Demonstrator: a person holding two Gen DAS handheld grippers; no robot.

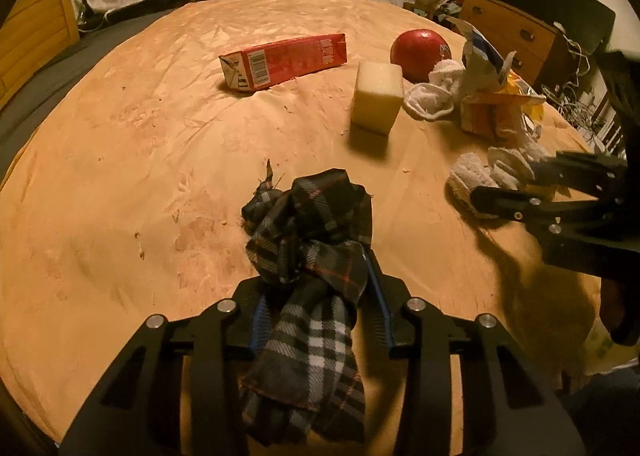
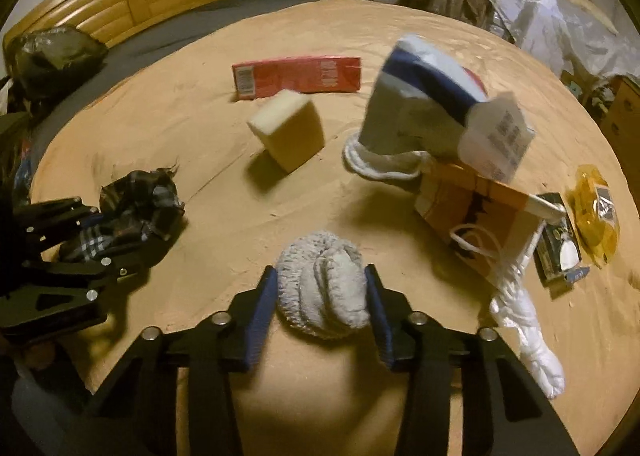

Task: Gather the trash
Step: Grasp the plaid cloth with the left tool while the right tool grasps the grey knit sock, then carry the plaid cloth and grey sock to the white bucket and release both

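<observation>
Left wrist view: left gripper (image 1: 320, 276) at lower centre, clamped on plaid cloth (image 1: 312, 256). Red carton (image 1: 284, 62) lay upper centre; sponge (image 1: 378, 96) right of it; apple (image 1: 420, 52) behind. Right wrist view: right gripper (image 2: 322, 296) at lower centre, clamped on grey sock (image 2: 324, 284). Paper bag (image 2: 472, 216) at right.

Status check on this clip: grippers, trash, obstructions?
Left gripper shut on plaid cloth. Right gripper shut on balled white sock. Red carton, sponge uncollected.
</observation>
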